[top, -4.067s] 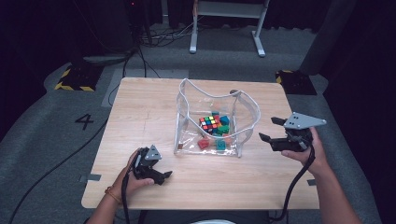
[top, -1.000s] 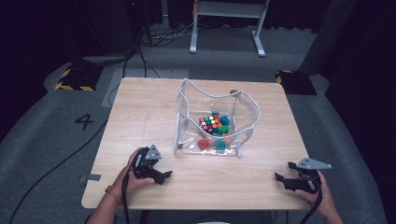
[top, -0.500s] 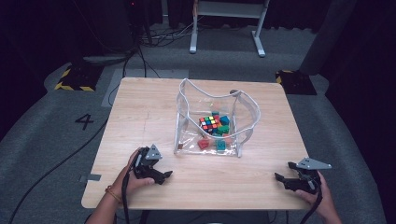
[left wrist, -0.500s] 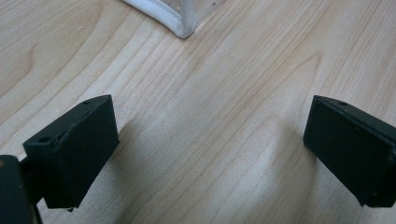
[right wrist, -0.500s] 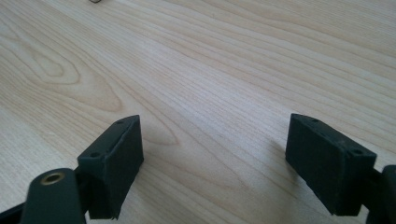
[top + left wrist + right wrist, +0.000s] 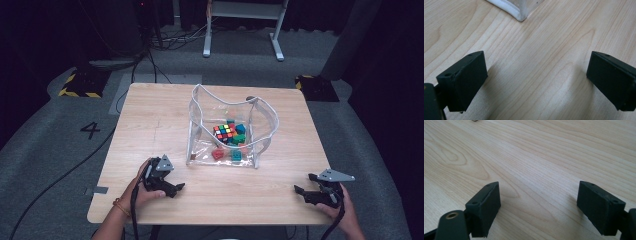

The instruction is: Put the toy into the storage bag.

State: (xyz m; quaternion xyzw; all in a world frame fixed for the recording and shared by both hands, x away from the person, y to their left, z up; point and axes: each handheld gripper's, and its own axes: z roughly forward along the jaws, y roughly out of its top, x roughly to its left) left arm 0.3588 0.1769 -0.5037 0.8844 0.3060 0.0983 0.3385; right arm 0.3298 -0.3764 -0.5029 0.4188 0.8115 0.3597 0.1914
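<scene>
1. Black left tool (image 6: 167, 187) rests on the near-left part of the table (image 6: 150, 120), held in the person's left hand (image 6: 142, 187). Jaws stand wide apart with nothing between them; the left gripper view shows bare wood in the gap.
2. Right tool (image 6: 312, 194) sits at the near-right edge of the table, held in the right hand (image 6: 340, 207). Jaws likewise spread apart and empty; the right gripper view shows wood grain between them.
3. Clear pouch (image 6: 227, 127) stands open-topped at mid-table, past both tools. Nearer to the left tool, which points toward its near-left corner; that white-edged corner (image 6: 517, 15) appears at the top of the left gripper view, apart from the jaws. Well apart from the right tool.
4. Contents of the pouch: a puzzle cube (image 6: 224, 133) with mixed colour faces, several small blocks (image 6: 235, 155) in red, green and teal around it. All sit on the pouch bottom; no loose pieces seen on the table.
5. Judgement on progress: with every piece inside the pouch and both tools parked, open and clear of it, the filling looks complete. Closing the pouch top may remain; it gapes wide, and whether it has a fastener I cannot tell.
6. Beyond the table: grey floor, cables, a white frame (image 6: 245, 20).
</scene>
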